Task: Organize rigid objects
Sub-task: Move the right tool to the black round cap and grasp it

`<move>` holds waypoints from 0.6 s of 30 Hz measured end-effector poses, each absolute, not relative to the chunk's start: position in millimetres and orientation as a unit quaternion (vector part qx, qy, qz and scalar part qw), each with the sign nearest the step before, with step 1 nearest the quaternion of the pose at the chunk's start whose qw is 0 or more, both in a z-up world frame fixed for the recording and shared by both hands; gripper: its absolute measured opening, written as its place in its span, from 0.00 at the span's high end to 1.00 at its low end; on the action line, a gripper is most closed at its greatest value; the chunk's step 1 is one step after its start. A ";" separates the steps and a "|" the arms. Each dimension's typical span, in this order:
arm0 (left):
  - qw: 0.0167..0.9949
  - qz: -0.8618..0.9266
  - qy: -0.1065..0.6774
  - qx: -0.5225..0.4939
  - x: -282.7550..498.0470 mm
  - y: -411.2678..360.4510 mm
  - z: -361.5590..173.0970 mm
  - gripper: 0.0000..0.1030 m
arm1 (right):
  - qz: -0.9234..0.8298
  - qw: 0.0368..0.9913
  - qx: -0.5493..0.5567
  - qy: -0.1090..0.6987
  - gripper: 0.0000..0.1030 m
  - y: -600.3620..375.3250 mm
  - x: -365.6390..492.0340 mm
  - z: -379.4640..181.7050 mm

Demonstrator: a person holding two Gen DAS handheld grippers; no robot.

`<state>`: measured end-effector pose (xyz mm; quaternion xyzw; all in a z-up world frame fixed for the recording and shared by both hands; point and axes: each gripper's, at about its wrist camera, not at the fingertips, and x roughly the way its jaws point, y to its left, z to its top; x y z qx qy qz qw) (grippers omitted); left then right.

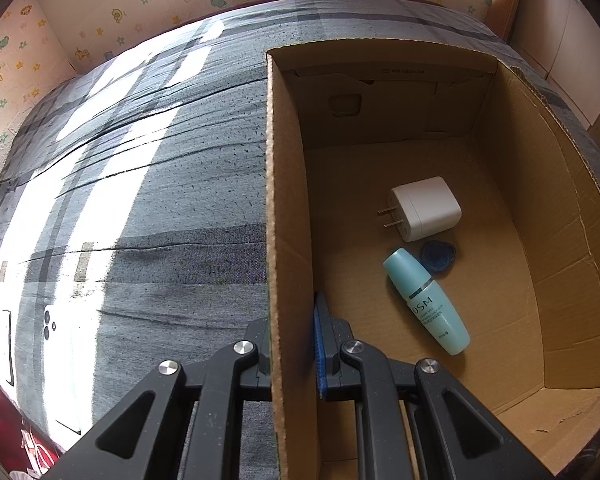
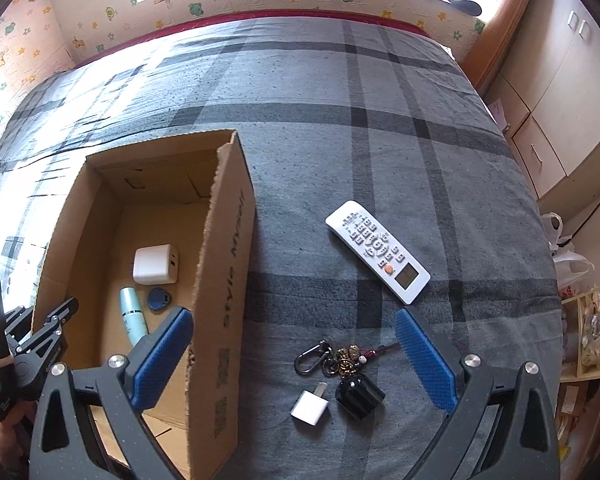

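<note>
An open cardboard box (image 1: 288,200) (image 2: 224,248) stands on the grey plaid bed. Inside lie a white charger (image 1: 426,208) (image 2: 155,265), a teal bottle (image 1: 426,300) (image 2: 133,315) and a small blue tag (image 1: 438,255) (image 2: 159,298). My left gripper (image 1: 292,340) is shut on the box's left wall, one finger inside and one outside. My right gripper (image 2: 296,352) is open and empty above the bed, over a keychain (image 2: 332,358), a black cap (image 2: 358,396) and a small white plug adapter (image 2: 310,402). A white remote (image 2: 378,250) lies beyond them.
The bed (image 2: 340,120) meets a cartoon-patterned wall at the back. White cabinets (image 2: 560,112) and shelves with bags stand to the right. A white phone (image 1: 60,360) lies on the bed at the left edge.
</note>
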<state>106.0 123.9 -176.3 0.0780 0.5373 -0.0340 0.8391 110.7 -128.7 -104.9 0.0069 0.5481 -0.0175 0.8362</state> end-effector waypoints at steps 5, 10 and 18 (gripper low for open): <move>0.839 -0.034 0.537 0.078 105.8 124.3 -176.8 0.87 | -0.038 0.833 0.020 0.552 0.00 -150.7 103.7 -113.2; 0.839 -0.034 0.537 0.078 105.8 124.9 -177.3 0.87 | -0.059 0.824 0.035 0.562 0.00 -173.6 97.7 -129.8; 0.839 -0.034 0.537 0.079 105.8 124.8 -177.4 0.87 | -0.084 0.803 0.055 0.587 0.00 -197.8 87.1 -168.8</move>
